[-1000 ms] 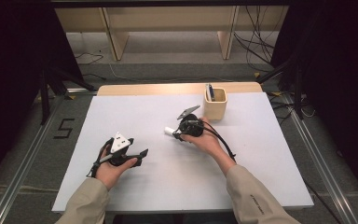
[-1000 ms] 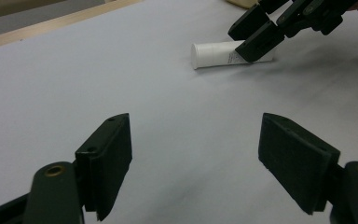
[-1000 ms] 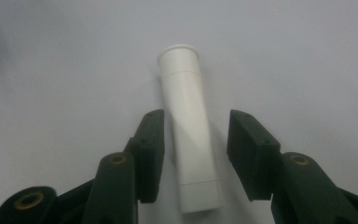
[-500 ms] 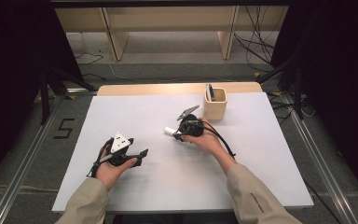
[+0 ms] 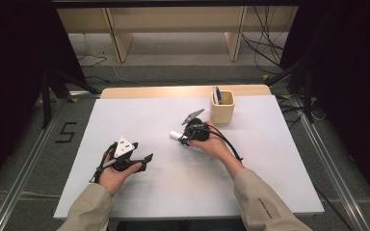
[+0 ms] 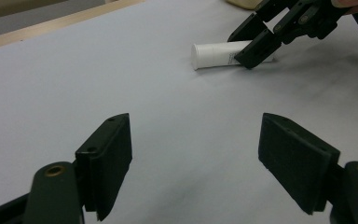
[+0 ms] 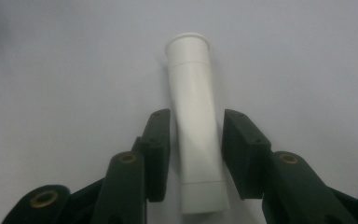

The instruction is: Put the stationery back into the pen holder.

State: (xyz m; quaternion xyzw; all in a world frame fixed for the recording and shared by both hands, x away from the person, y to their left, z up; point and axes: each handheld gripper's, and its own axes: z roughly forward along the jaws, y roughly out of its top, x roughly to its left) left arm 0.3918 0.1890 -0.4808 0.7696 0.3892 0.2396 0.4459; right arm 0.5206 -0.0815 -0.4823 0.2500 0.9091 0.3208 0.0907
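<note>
A white tube [image 5: 175,134] lies flat on the white table sheet [image 5: 139,115], cap end pointing left in the high view. My right gripper [image 5: 182,139] rests low over it, one jaw on each side of the tube [image 7: 195,126]. These jaws have just been closing; thin gaps still show between the pads [image 7: 160,149] and the tube, so the right gripper [image 7: 193,119] is open around it. The left gripper view shows the same tube [image 6: 216,55] with the right gripper [image 6: 251,41] astride it. My left gripper [image 5: 144,161] sits at the front left, open [image 6: 196,140], with nothing between its jaws.
A beige cup [image 5: 222,109] stands at the back right of the sheet, close behind the right hand, with a dark flat item [image 5: 216,94] upright inside. Wooden table edge [image 5: 183,90] runs along the back. Cables trail from both grippers.
Neither hand has shifted in the high view. The tube lies where it was.
</note>
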